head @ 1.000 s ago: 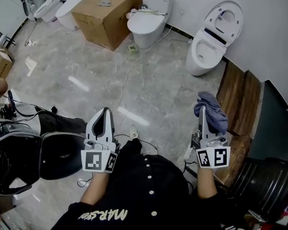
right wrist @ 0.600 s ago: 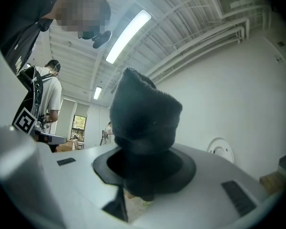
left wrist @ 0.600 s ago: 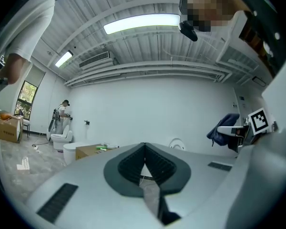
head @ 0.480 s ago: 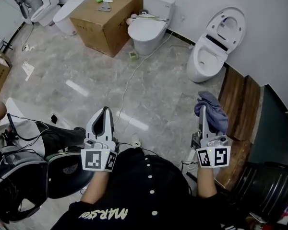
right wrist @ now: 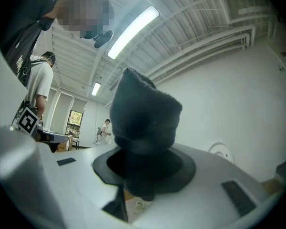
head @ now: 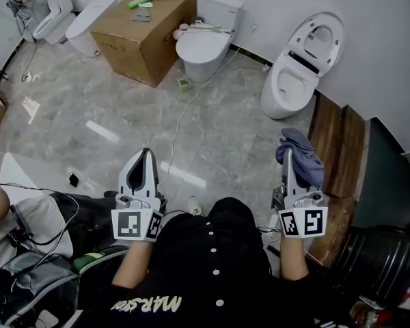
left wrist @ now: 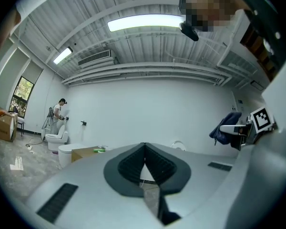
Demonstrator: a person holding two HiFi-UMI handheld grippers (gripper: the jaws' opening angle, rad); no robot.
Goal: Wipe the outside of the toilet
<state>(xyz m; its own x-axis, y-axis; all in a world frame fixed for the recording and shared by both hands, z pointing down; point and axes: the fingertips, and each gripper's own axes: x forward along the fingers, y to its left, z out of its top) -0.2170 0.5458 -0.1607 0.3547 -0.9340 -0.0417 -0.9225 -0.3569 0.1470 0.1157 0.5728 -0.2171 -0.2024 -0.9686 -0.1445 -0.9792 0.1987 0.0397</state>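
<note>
Upside-down "MARS" on black shirt [head: 195,268]

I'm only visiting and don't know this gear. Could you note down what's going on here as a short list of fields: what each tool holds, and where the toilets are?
Left gripper: jaws together, holding nothing
Right gripper: clamped on a dark blue cloth
Nearest toilet: ahead on the right, against the wall, lid up
Second toilet: further left, lid down, beside a cardboard box
Wiping: not yet begun; the cloth is held in the air, away from both toilets
</note>
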